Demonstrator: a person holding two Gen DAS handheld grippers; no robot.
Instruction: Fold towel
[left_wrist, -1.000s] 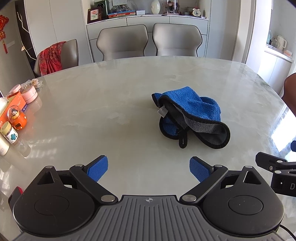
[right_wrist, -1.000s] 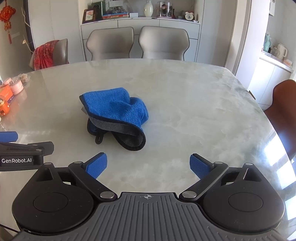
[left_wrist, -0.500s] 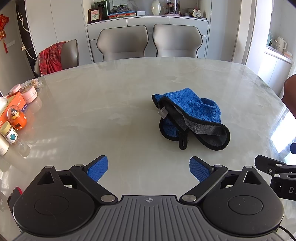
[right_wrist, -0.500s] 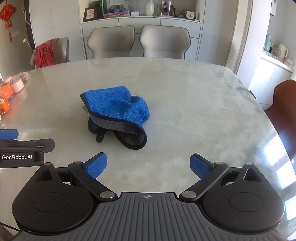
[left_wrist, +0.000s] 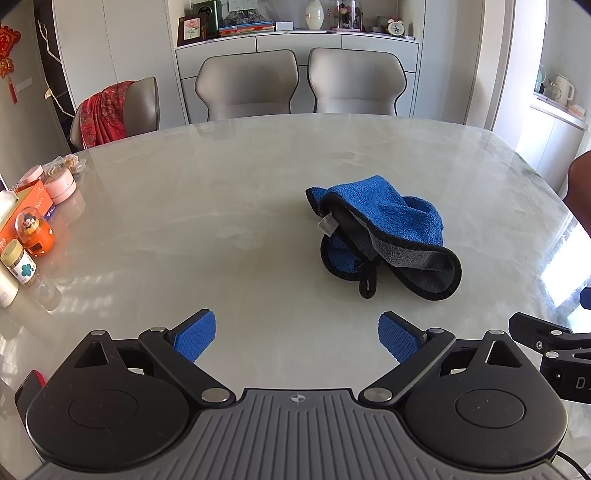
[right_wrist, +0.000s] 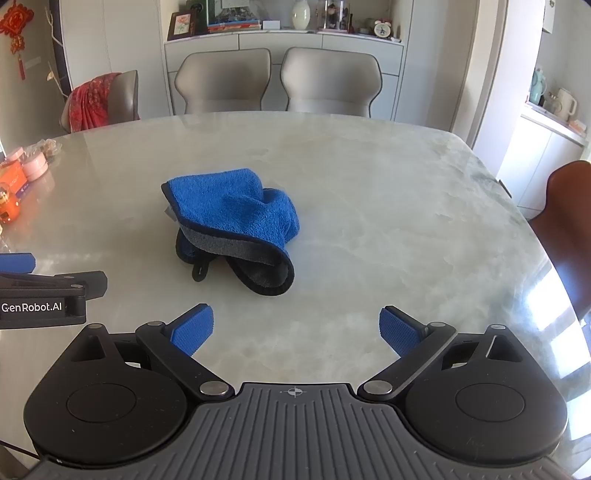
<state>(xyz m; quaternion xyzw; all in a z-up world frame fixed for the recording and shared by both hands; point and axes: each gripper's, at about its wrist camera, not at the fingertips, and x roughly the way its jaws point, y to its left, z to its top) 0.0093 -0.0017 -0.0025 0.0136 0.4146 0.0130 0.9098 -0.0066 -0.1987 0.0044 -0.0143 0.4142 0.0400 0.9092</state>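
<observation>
Towel (left_wrist: 384, 229): my target, crumpled mid-table, ahead of both tools.
Left gripper (left_wrist: 296, 334): I hold it spread, empty, short of the cloth.
Right gripper (right_wrist: 295, 328): likewise spread, empty.
Table (right_wrist: 406, 206): marble top under the heap.
Progress: nothing folded yet; I must first spread it flat.

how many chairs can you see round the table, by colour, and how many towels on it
Grey chairs: 3 — two side by side at the far edge and one at the left with a red cloth draped over it
Brown chairs: 1 — at the right
Blue towels: 1 — crumpled on the table
Total: 5
</observation>
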